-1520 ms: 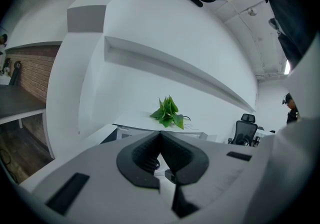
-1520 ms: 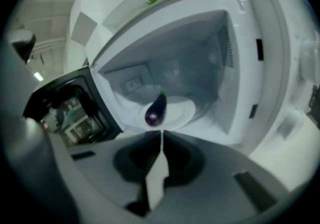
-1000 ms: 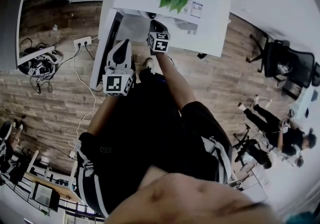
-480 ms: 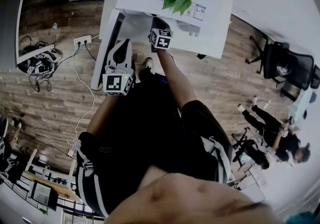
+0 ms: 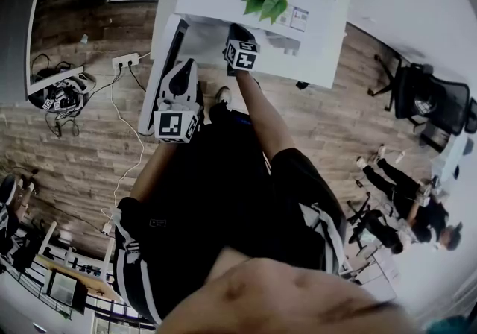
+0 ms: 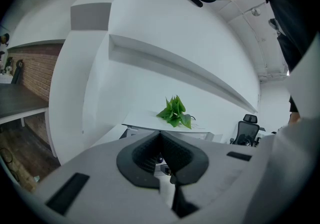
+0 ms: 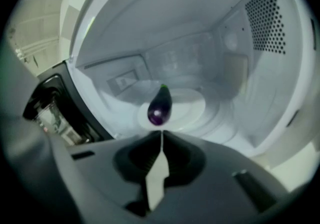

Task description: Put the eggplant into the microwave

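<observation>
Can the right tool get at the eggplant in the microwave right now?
Probably yes: the small purple eggplant lies on the white turntable straight ahead of the shut right tool, nothing between them.

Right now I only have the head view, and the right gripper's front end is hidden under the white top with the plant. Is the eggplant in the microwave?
Observer: Yes. In the right gripper view the eggplant lies on the round plate inside the microwave.
Reviewer: Is that gripper holding it?
Observer: No. The right gripper has its fingers together and empty, and the eggplant sits just past their tips.
Reviewer: And the other one?
Observer: The left gripper is shut on nothing, outside the microwave, pointing toward the plant.
</observation>
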{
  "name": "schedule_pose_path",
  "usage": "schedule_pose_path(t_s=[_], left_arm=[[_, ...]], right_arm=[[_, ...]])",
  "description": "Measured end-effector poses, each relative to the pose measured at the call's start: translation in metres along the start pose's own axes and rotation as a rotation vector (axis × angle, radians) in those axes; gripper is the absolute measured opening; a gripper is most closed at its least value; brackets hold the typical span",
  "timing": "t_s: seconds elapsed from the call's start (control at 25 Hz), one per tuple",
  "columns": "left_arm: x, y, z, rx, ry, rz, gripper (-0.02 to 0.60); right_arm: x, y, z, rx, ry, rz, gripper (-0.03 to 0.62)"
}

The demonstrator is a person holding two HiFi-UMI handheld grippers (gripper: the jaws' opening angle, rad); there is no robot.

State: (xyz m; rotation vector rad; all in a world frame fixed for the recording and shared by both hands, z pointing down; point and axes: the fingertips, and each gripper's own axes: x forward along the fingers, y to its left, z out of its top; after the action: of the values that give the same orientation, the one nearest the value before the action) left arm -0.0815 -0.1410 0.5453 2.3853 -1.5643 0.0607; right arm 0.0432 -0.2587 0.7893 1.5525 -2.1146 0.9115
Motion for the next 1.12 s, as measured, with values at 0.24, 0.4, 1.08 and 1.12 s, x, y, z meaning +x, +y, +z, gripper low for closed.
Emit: schedule_pose_path(t_s=[0.24,0.4,1.08,1.12], left_arm=[[-0.001,-0.003,0.001,-0.007,-0.001,-0.004,0.032],[-0.002,-0.012,0.004,-0.003,-0.011,-0.015,0.032],[-0.021,-0.06,0.031,0.037,-0.086,-0.021,0.032],[-0.023,-0.063,0.033,0.032,-0.092,-0.016,0.032]], right_arm=[[-0.009,0.002,0.0,-0.001,-0.005,0.001,0.037],[-0.026,0.002,0.001,-0.006,-0.013,0.008,0.037],[-0.16,0.019,0.027,-0.069,-0.12,0.091,0.037],[-0.169,0.019,0.03,-0.068,-0.134,0.099,0.037]])
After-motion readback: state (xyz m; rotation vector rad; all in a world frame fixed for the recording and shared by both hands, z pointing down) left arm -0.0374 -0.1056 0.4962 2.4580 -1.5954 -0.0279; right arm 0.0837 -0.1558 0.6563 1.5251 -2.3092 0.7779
